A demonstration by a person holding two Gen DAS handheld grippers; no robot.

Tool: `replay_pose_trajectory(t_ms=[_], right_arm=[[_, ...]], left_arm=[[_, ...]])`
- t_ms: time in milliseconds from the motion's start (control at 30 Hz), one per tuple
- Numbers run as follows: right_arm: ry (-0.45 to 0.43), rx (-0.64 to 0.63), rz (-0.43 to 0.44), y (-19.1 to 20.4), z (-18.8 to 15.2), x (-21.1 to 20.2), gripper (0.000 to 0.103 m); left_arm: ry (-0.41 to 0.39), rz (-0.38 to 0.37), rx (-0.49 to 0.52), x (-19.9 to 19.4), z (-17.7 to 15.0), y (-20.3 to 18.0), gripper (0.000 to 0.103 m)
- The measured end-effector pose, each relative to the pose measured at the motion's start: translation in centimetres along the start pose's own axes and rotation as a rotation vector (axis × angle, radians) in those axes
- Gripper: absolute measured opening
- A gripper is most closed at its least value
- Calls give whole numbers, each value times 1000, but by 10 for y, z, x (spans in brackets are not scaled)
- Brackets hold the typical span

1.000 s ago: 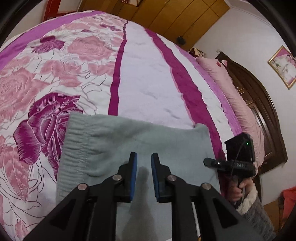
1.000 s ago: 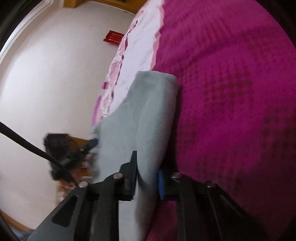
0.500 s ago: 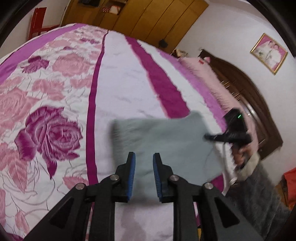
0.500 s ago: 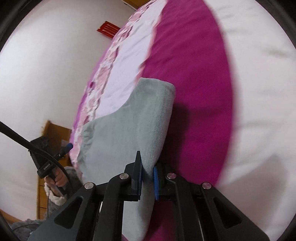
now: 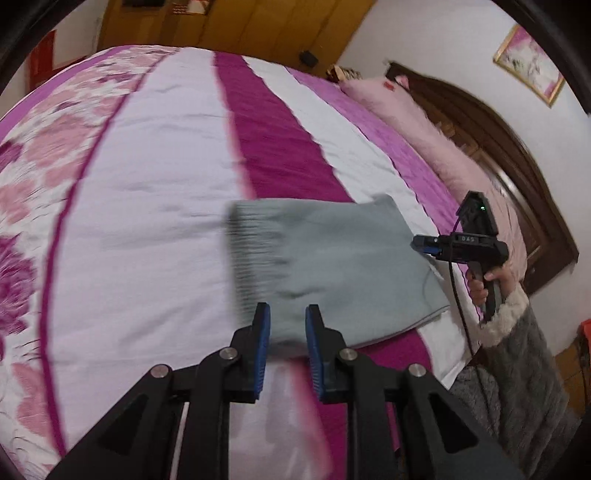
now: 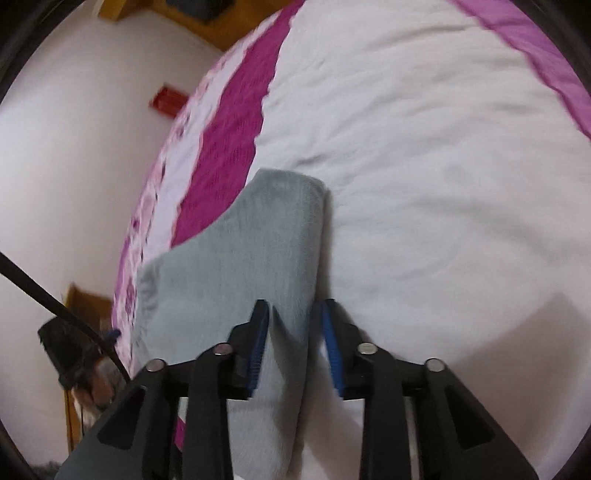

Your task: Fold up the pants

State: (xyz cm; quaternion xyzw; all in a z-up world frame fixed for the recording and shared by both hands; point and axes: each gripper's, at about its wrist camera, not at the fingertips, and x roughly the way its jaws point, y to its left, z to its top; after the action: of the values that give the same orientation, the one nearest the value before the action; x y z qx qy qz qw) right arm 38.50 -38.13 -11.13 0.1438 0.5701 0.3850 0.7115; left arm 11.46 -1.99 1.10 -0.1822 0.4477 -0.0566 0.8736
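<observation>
The folded grey pants lie flat on the striped bedcover, ribbed waistband to the left. My left gripper hovers at their near edge, jaws a little apart; the cloth runs flat behind both fingers, no pinch visible. In the right wrist view the pants' folded edge passes between the jaws of my right gripper. Those jaws are opening, and both blue pads stand clear of the cloth. From the left wrist view the right gripper sits at the pants' right edge, held by a hand in a grey sleeve.
A long pink pillow lies along the dark wooden headboard at the right. Wooden wardrobes stand beyond the bed, and a framed picture hangs top right. The bed's edge runs just right of the pants.
The pants have slid from the floral part of the cover onto the white and magenta stripes, towards the pillow. The right jaws, shut on the fold before, have parted. Both hands moved along.
</observation>
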Motion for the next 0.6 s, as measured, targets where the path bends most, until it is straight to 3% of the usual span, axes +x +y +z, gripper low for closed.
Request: replay_pose_trajectory(t_ms=[100,167,200,267,367,433,467,500,600], right_arm=[[-170,43,12,-12,-34,-31,37],[-277,128,180,-21,-66,-41,37],[-264,166,235,-20,-77,-38,36],[-276,195,211,-6,-92,-37,31],[-263,279,301,10,-111,-14,22],[-326,336,307,12,-123,-4,22],[-372,346,268,10,-132,-1,20],[-405,373,224,7,-141,0,11],[-443,420,211,2,-154,-12,12]], left_arm=[[17,12,72,21,14,-49,19],[21,17,90,35,20,-76,19],[13,6,88,43,24,-86,19],[-4,21,57,61,33,-104,19],[10,140,11,90,49,-124,19],[29,197,36,103,60,-132,19],[50,212,48,109,63,-133,19],[81,225,52,114,65,-132,19],[185,218,33,131,66,-120,19]])
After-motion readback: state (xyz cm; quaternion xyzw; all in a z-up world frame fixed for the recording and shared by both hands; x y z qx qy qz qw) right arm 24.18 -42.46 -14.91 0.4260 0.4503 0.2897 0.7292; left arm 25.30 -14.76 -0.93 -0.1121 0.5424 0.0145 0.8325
